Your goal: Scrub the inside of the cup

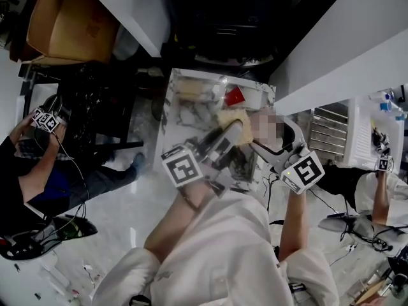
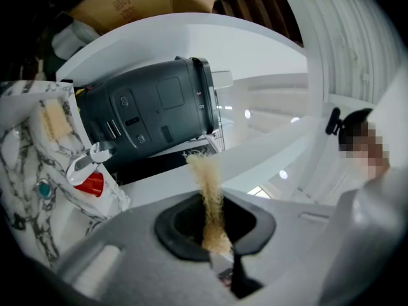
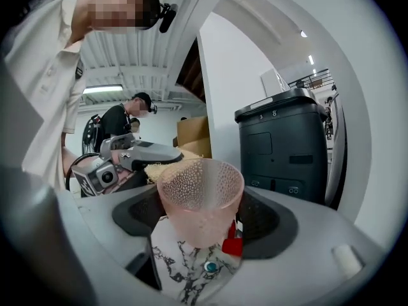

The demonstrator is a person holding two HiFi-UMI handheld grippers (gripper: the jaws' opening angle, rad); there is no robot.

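Note:
A pink, bumpy glass cup (image 3: 201, 199) stands upright in my right gripper (image 3: 201, 238), whose jaws are shut on its lower part. In the head view a mosaic patch hides the cup, and the right gripper (image 1: 273, 146) reaches toward it from the right. My left gripper (image 2: 215, 238) is shut on a tan fibrous sponge (image 2: 209, 199), seen edge-on and sticking up past the jaws. In the head view the sponge (image 1: 233, 118) is at the left gripper's (image 1: 224, 138) tip, just left of the patch. From the right gripper view the left gripper (image 3: 131, 156) holds the sponge (image 3: 155, 167) beside the cup's rim, outside it.
Below the grippers lies a marble-patterned table (image 1: 185, 116) with a small red object (image 1: 234, 96) and another sponge (image 2: 56, 120). A dark grey machine (image 3: 290, 148) stands beyond. A cardboard box (image 1: 64, 21) is at upper left. Another person (image 1: 38, 171) sits at left.

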